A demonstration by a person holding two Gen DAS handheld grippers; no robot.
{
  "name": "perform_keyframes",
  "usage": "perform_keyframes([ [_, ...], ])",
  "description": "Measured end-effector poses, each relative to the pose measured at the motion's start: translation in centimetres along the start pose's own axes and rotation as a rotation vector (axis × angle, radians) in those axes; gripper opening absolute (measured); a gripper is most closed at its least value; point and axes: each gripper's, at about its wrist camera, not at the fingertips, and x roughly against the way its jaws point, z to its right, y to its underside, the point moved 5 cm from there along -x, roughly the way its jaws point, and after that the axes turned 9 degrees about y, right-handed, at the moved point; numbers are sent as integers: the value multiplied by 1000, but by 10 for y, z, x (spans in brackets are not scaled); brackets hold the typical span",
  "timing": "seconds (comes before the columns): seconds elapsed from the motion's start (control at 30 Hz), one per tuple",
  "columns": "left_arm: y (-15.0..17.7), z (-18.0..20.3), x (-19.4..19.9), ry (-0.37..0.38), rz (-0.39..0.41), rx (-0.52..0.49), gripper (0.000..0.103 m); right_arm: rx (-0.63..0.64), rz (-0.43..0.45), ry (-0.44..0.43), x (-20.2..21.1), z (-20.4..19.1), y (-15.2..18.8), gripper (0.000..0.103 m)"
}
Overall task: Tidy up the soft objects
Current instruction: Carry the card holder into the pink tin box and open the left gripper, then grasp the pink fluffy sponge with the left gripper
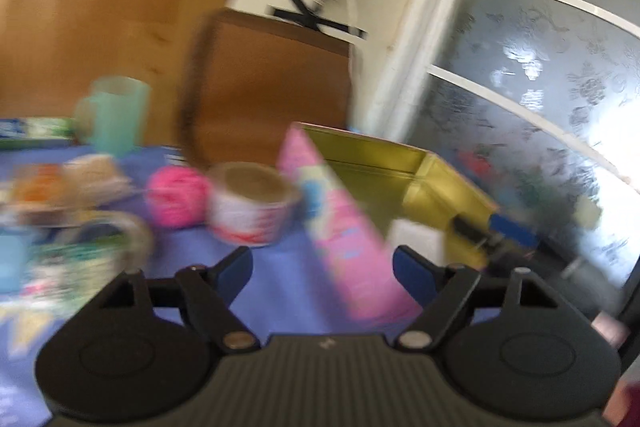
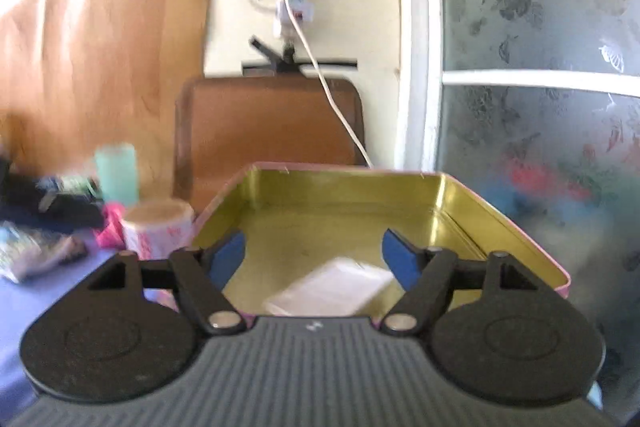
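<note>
Gold-lined and pink outside, the open tin (image 2: 352, 211) sits on the purple-covered worktop (image 1: 272, 279) with a flat white packet (image 2: 332, 289) lying inside near its front wall, long axis running diagonally from near left to far right. The right gripper (image 2: 314, 255) hovers over it, jaws spread and holding nothing. The left gripper (image 1: 322, 267) is likewise released, the tin's pink wall between its fingers; a pink yarn ball (image 1: 178, 195) and tape roll (image 1: 252, 203) rest beyond, left of the tin.
</note>
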Motion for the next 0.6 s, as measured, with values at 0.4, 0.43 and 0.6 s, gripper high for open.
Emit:
perform_keyframes([
  [0.4,50,-154,79,-374,56,266,81,101,-151,-447,3,-151,-1,28],
  [0.43,48,-157,79,-374,70,274,81,139,-145,-439,1,-164,-1,28],
  [0.6,48,-153,76,-385,73,236,83,405,-97,-411,-40,-222,-9,30],
])
